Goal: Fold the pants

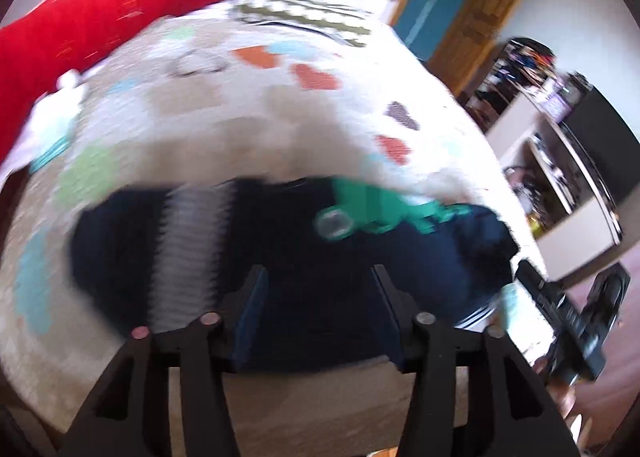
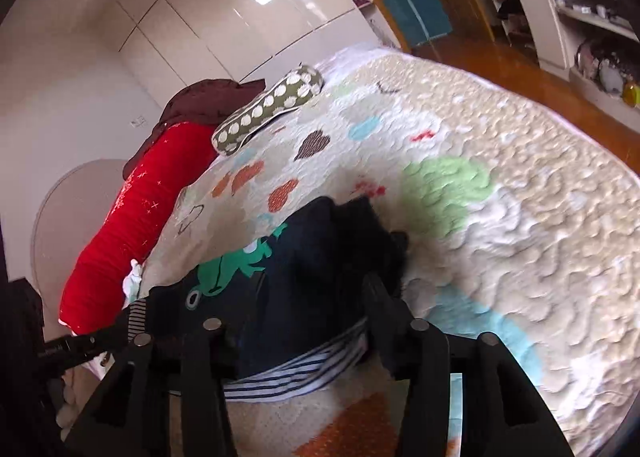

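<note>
Small navy pants [image 1: 304, 249] with a green frog print [image 1: 372, 209] and striped cuffs [image 1: 188, 253] lie on a quilted bed cover [image 1: 248, 113]. My left gripper [image 1: 318, 277] is open, its fingers spread just above the navy cloth. The left view is blurred. In the right wrist view the pants [image 2: 304, 277] lie bunched, striped waistband [image 2: 296, 373] nearest me. My right gripper [image 2: 316, 297] is open with the bunched navy fabric between its fingers. The right gripper's body [image 1: 572, 321] shows at the right edge of the left view.
A long red bolster [image 2: 128, 225] lies along the bed's far side with a green dotted cushion [image 2: 268, 109] and a brown cloth [image 2: 208, 101] beside it. White wardrobe doors, a wooden floor [image 2: 520, 69] and cluttered shelves [image 2: 580, 9] surround the bed.
</note>
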Demonstrator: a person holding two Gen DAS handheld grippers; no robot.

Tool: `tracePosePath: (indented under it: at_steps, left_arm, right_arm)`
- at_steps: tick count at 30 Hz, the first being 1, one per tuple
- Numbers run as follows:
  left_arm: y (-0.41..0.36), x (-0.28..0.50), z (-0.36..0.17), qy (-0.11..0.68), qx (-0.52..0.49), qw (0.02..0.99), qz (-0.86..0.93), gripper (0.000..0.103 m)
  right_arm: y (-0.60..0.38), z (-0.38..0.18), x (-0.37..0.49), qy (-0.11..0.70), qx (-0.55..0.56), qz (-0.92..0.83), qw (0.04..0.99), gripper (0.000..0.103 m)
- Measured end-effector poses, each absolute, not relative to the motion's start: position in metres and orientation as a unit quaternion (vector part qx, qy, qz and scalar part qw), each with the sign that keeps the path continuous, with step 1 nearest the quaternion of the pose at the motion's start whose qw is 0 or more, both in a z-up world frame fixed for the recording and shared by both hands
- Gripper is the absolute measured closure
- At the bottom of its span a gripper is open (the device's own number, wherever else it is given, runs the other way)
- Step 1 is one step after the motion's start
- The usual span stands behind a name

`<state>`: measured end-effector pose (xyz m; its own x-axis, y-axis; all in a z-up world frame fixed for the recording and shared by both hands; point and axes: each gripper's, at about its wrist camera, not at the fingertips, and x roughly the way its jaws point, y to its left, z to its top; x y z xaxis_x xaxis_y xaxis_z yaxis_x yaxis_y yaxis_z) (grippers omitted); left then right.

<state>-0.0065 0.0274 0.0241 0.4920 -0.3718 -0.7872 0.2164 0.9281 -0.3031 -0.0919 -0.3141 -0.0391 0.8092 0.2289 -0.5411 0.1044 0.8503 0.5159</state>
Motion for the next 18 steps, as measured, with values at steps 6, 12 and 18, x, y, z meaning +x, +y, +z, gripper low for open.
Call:
tracePosePath:
  at_steps: [6, 12, 18]
  left_arm:
    - [-0.092, 0.036, 0.033, 0.489, -0.034, 0.822, -0.291, 0.043]
    - [-0.188, 0.073, 0.015, 0.534, 0.01, 0.762, -0.367, 0.043]
    - [-0.248, 0.084, -0.023, 0.593, 0.072, 0.693, -0.403, 0.04]
  right_arm:
    - [-0.337, -0.062, -0.098, 0.331, 0.308, 0.021, 0.892, 0.037]
    - [-0.336, -0.071, -0.096, 0.333, 0.322, 0.053, 0.885, 0.036]
    - [-0.324, -0.073, -0.081, 0.329, 0.305, 0.064, 0.891, 0.036]
